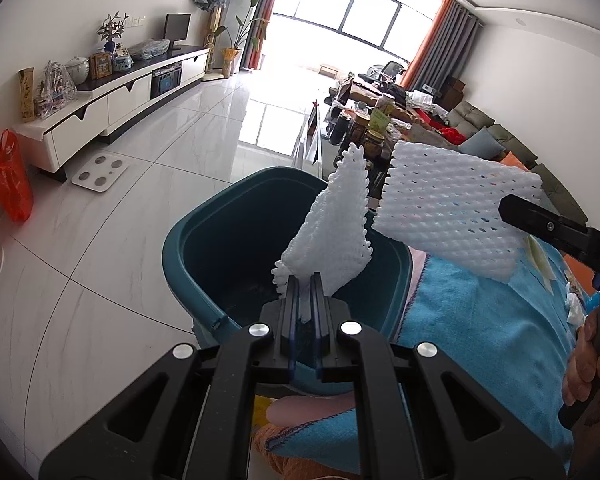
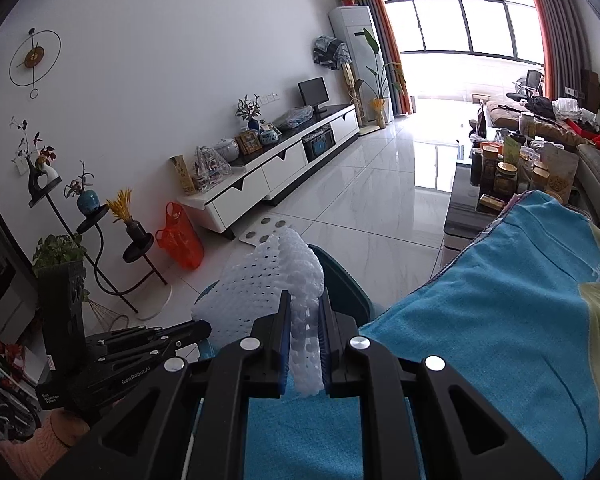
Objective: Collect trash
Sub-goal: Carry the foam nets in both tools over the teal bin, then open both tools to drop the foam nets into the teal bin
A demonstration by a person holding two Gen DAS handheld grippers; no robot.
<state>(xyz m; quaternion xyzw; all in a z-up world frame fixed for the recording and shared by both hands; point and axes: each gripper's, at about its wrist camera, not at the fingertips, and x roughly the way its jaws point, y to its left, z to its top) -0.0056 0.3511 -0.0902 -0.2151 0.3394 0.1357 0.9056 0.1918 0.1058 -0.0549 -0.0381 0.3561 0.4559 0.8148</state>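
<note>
White foam mesh sleeves (image 1: pixel 336 236) soft, netted; teal plastic bin (image 1: pixel 204 240) smooth, matt; blue terry towel (image 2: pixel 500 320) fuzzy; white tiled floor (image 2: pixel 360 208) glossy; black plastic fingers (image 1: pixel 290 304) matt.

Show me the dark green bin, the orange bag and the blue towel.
dark green bin (image 1: pixel 188 236): left wrist view, left rim.
orange bag (image 2: pixel 180 240): right wrist view, its middle.
blue towel (image 2: pixel 500 320): right wrist view, bare middle.

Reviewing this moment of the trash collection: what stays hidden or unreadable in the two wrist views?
- Teal bin, left wrist view: its bottom is dark, and the foam net in the left gripper covers part of it.
- Same bin, right wrist view: mostly hidden behind the second foam net held by the right gripper.
- Jars on the coffee table: labels too small to read.
</note>
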